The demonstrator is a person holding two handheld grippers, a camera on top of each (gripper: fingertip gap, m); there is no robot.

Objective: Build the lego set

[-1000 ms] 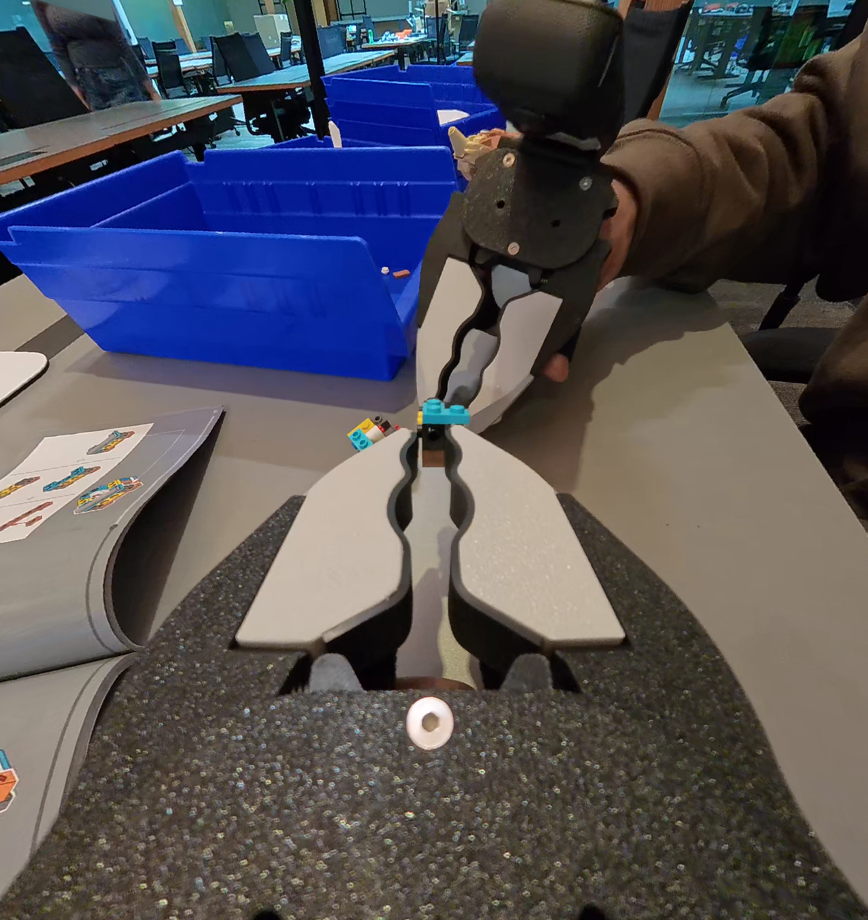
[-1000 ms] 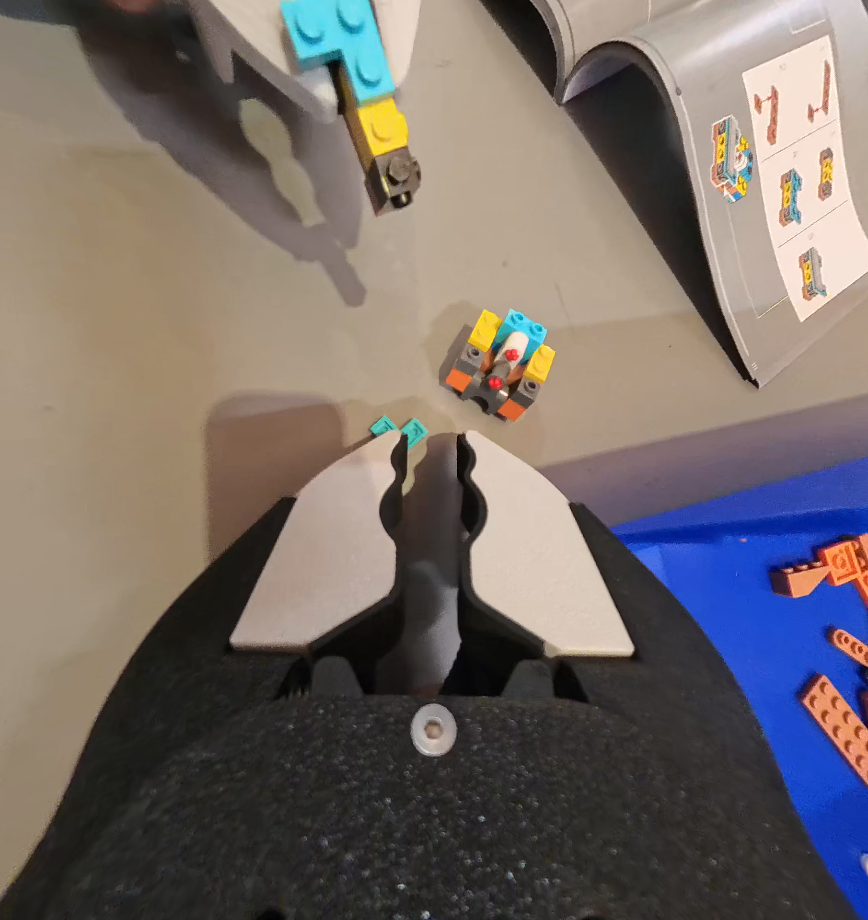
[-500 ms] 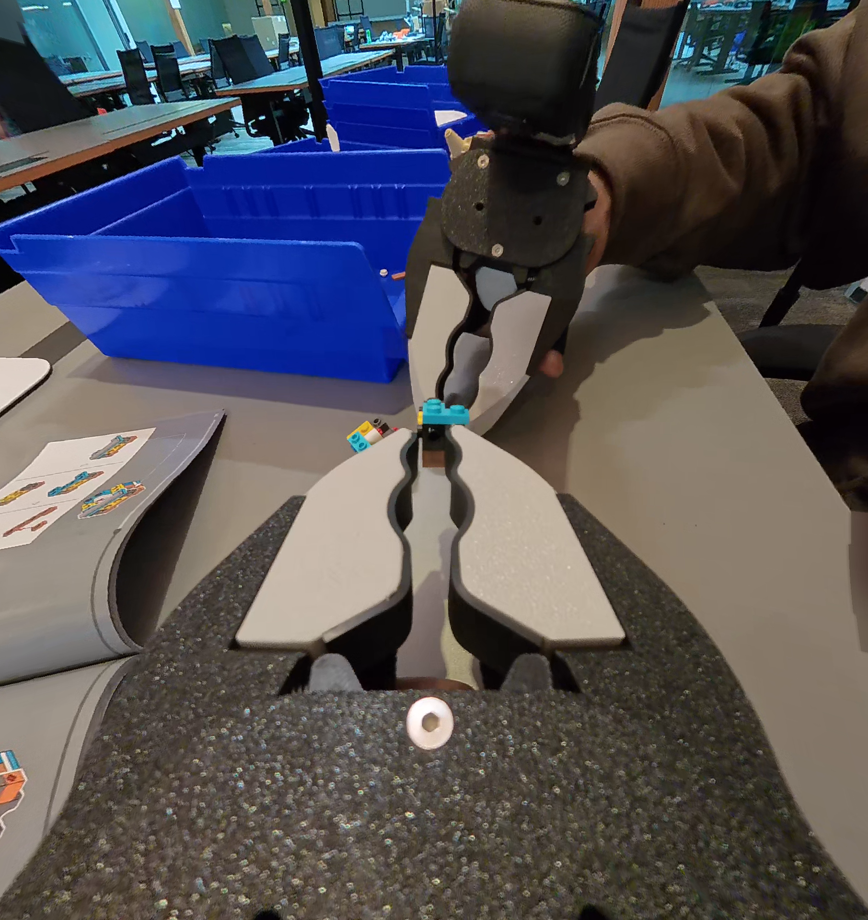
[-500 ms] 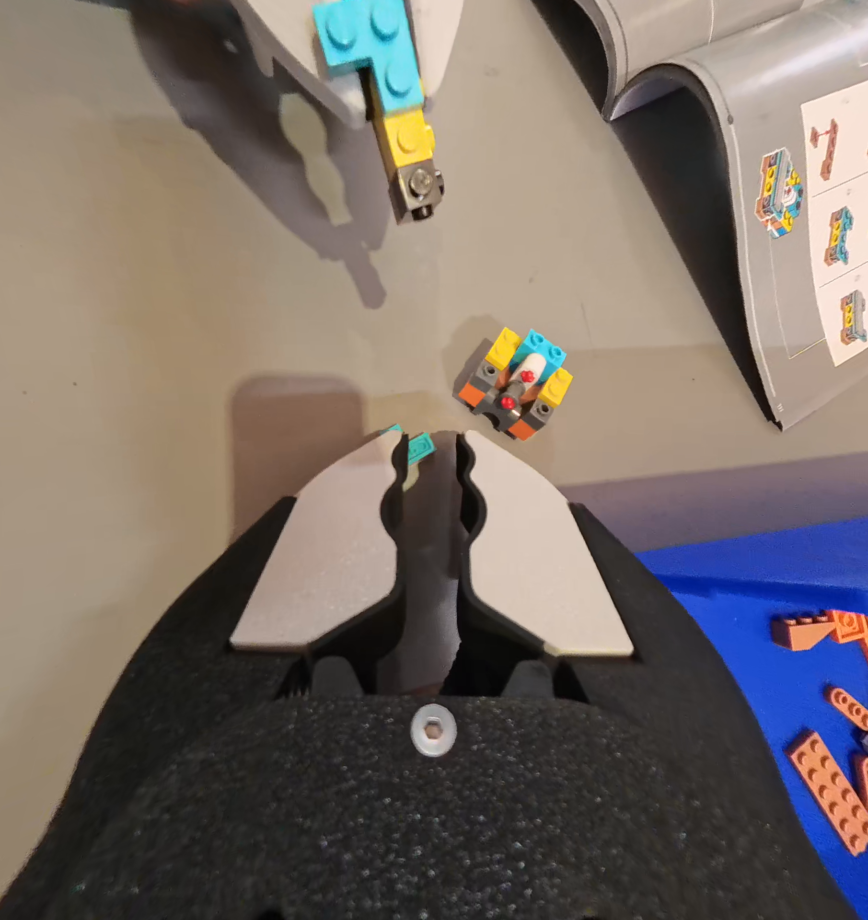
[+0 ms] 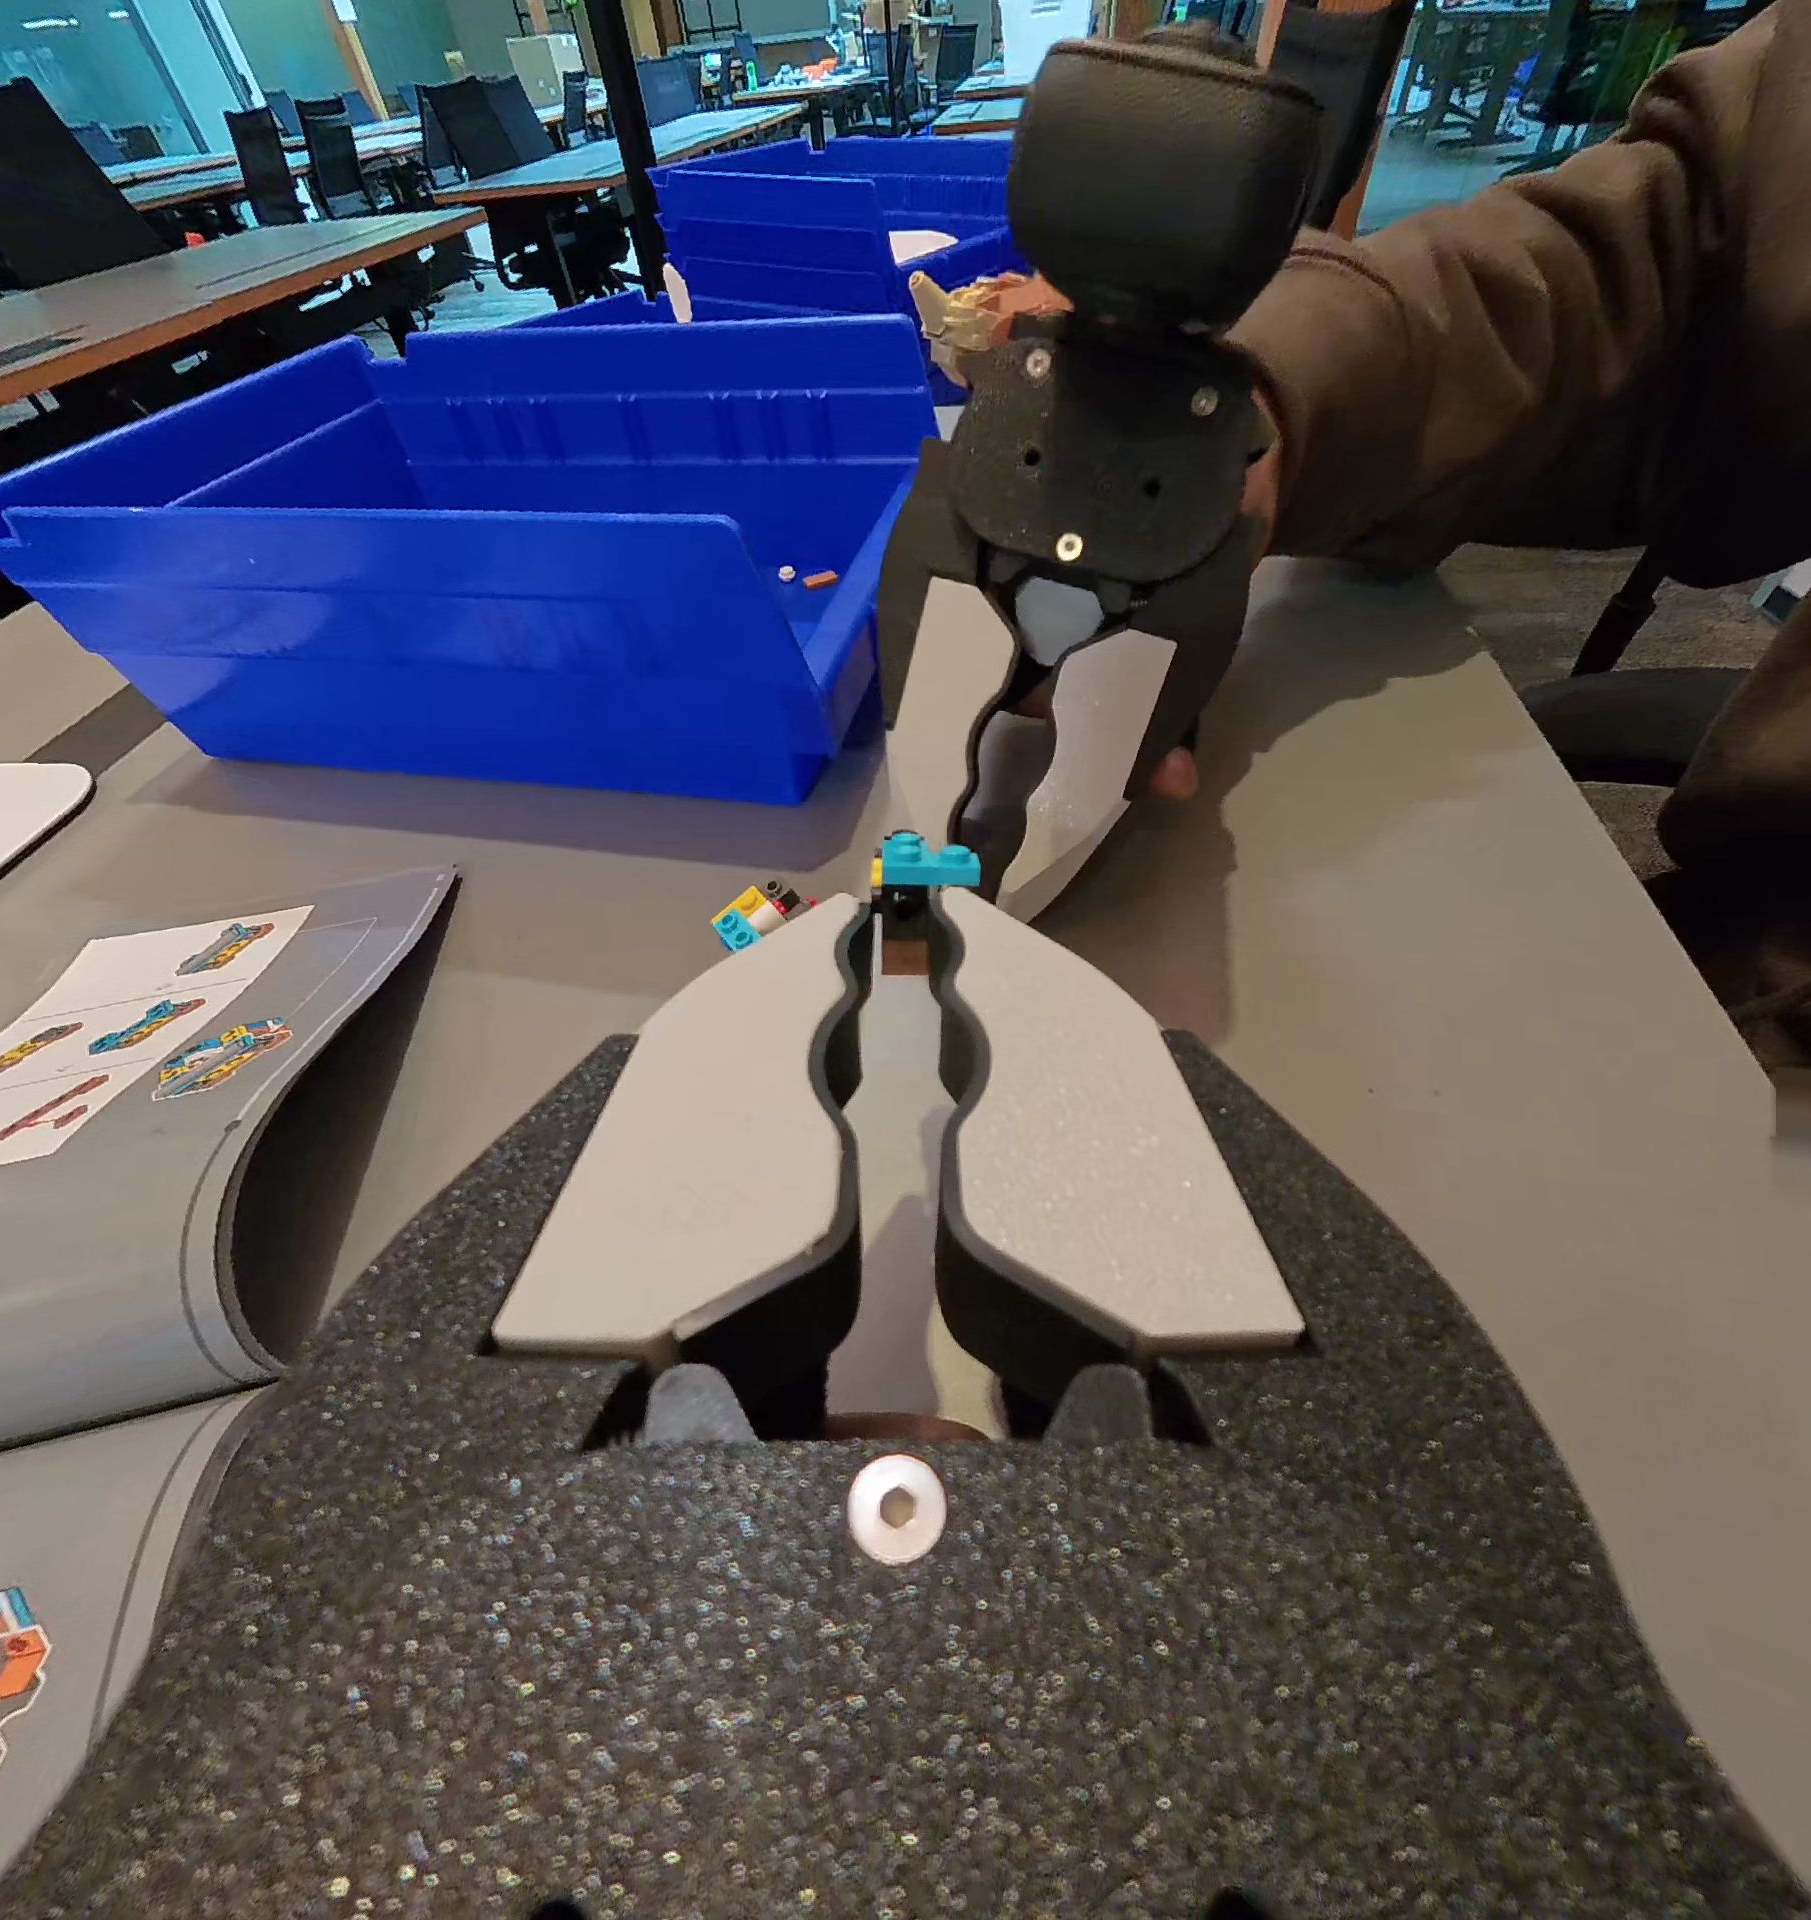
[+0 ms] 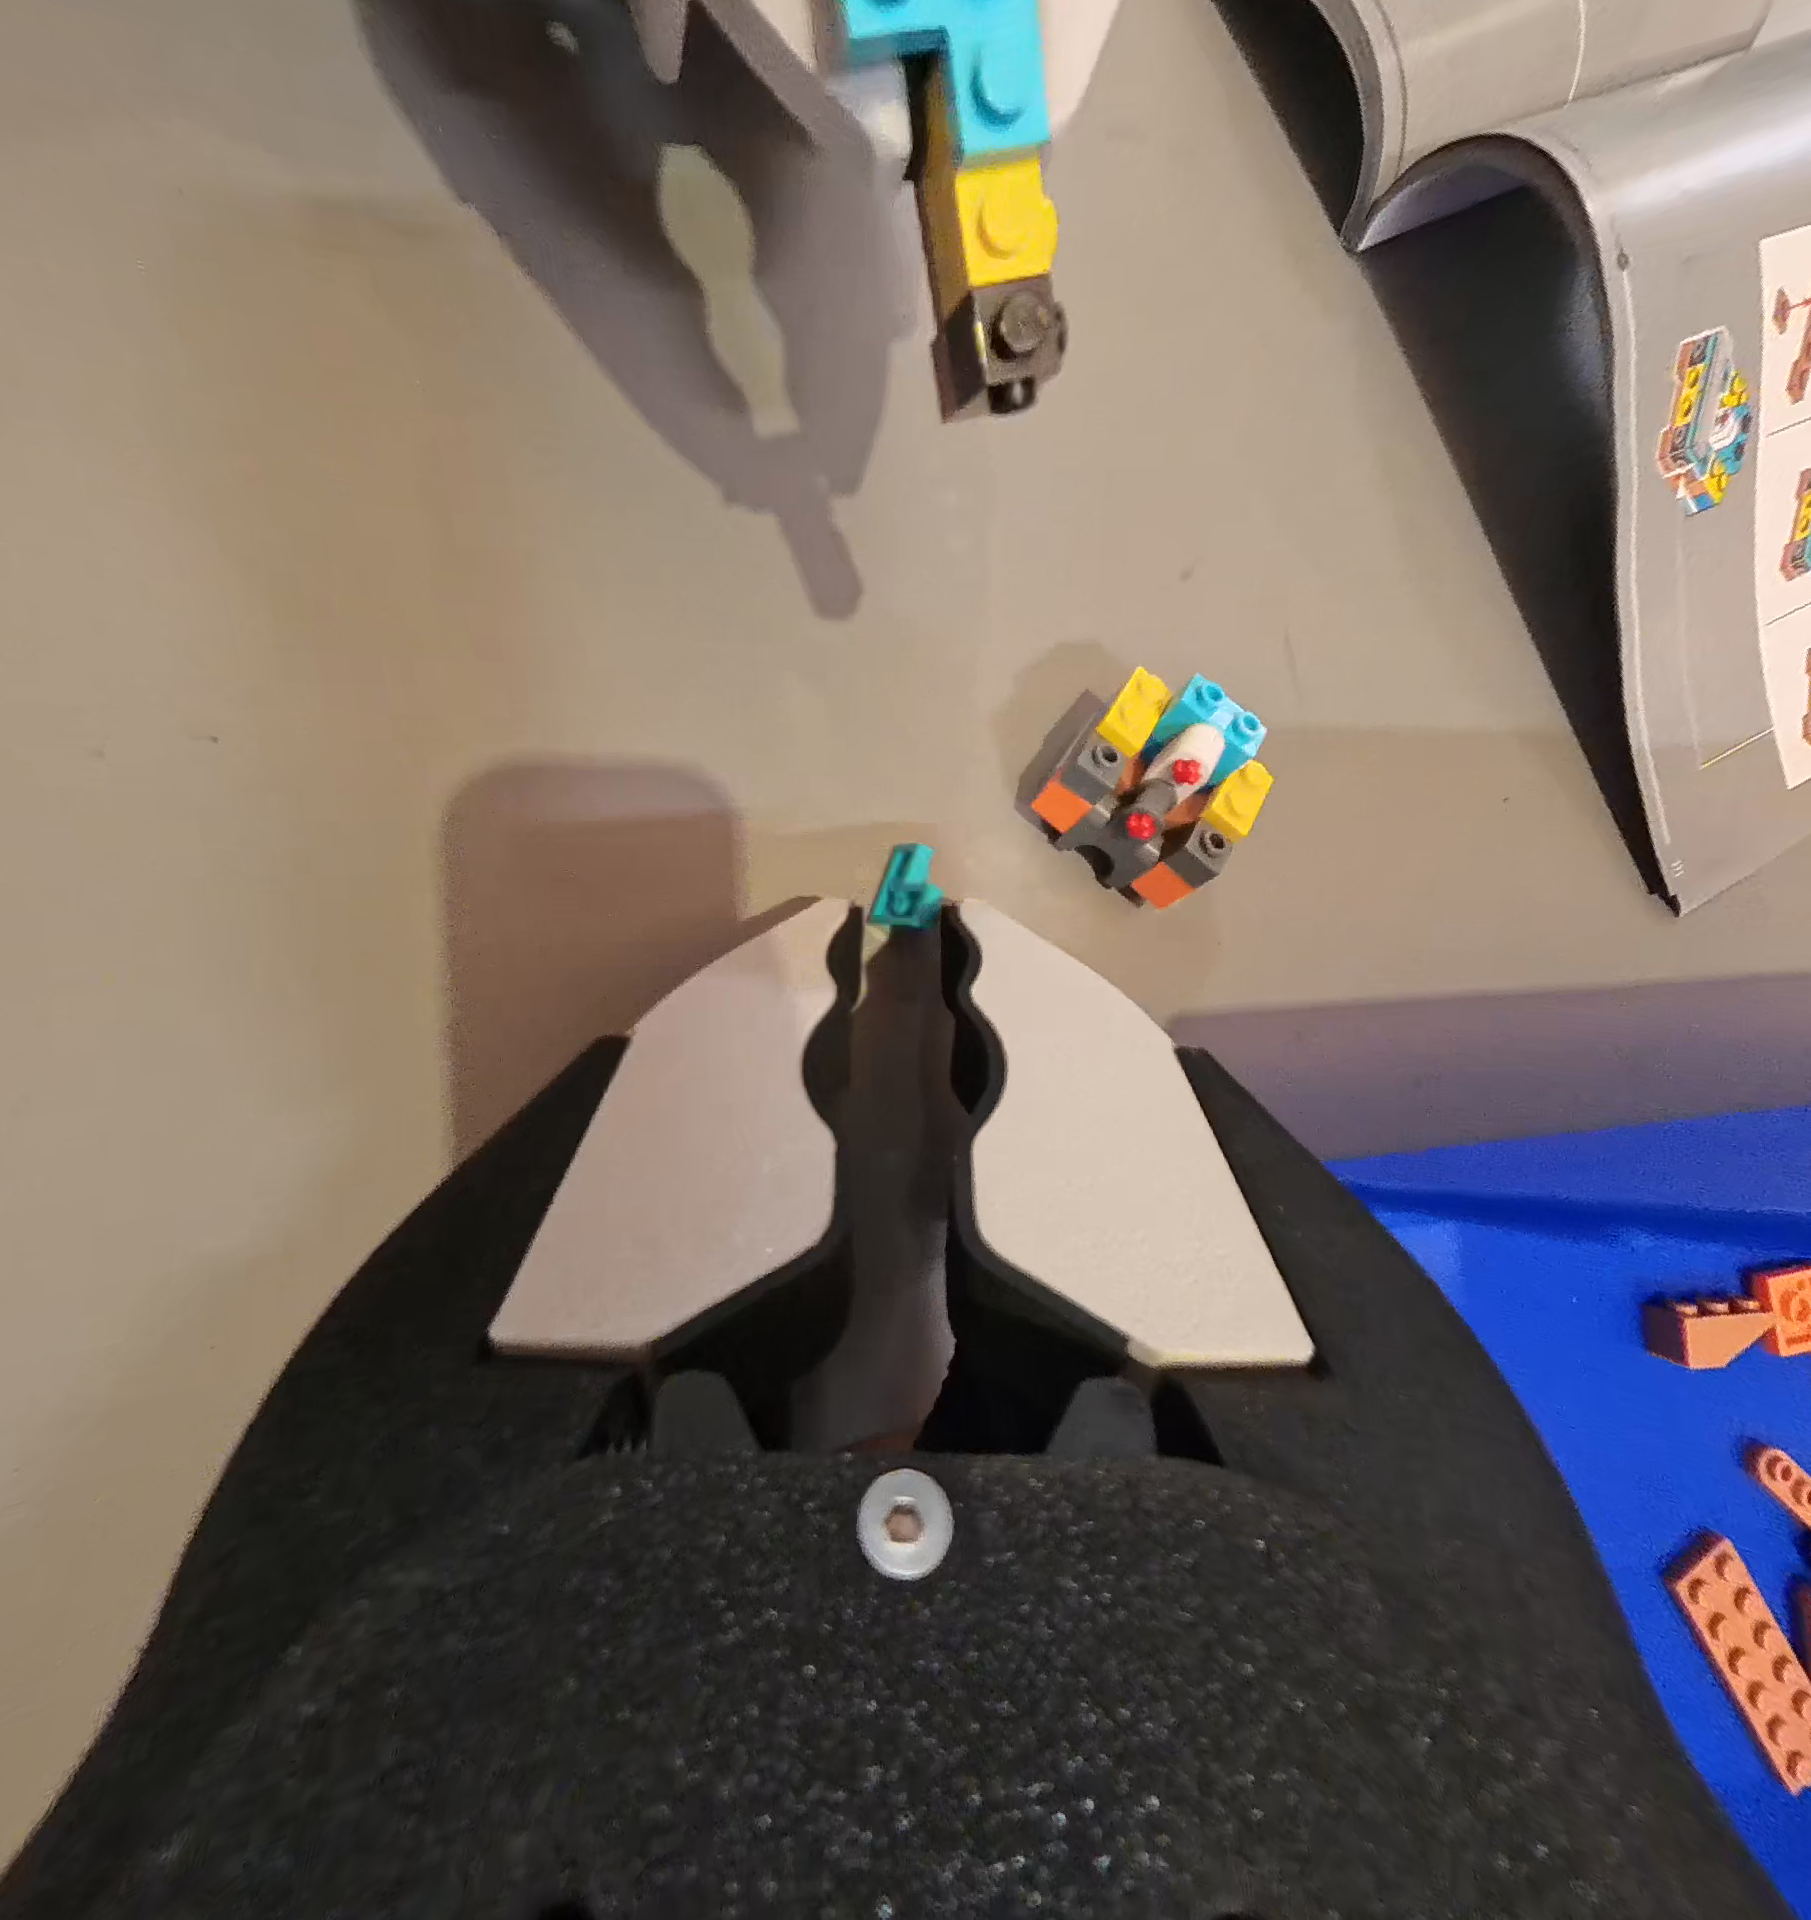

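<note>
My left gripper (image 5: 903, 920) is shut on a narrow lego assembly (image 5: 926, 864) with a teal plate on top and holds it above the grey table (image 5: 1348, 987). In the right wrist view the assembly (image 6: 989, 208) shows teal, yellow and dark grey parts sticking out of the left gripper. My right gripper (image 6: 903, 914) is shut on a small teal piece (image 6: 906, 888) at its tips, just short of the assembly. A small multicoloured lego build (image 6: 1155, 790) stands on the table beside it; it also shows in the left wrist view (image 5: 761, 914).
A blue bin (image 5: 413, 582) stands behind the work spot; its floor (image 6: 1555, 1299) holds several brown bricks (image 6: 1753, 1652). An open instruction booklet (image 5: 153, 1039) lies to the left, also seen in the right wrist view (image 6: 1659, 416). A person's sleeve (image 5: 1555, 364) reaches in from the right. Across from one pair of fingers to the other is roughly 10 centimeters.
The small teal piece has turned and now sits between my right fingertips instead of at the left tip. My right gripper has shifted slightly towards the held assembly. My left gripper has stayed still.
</note>
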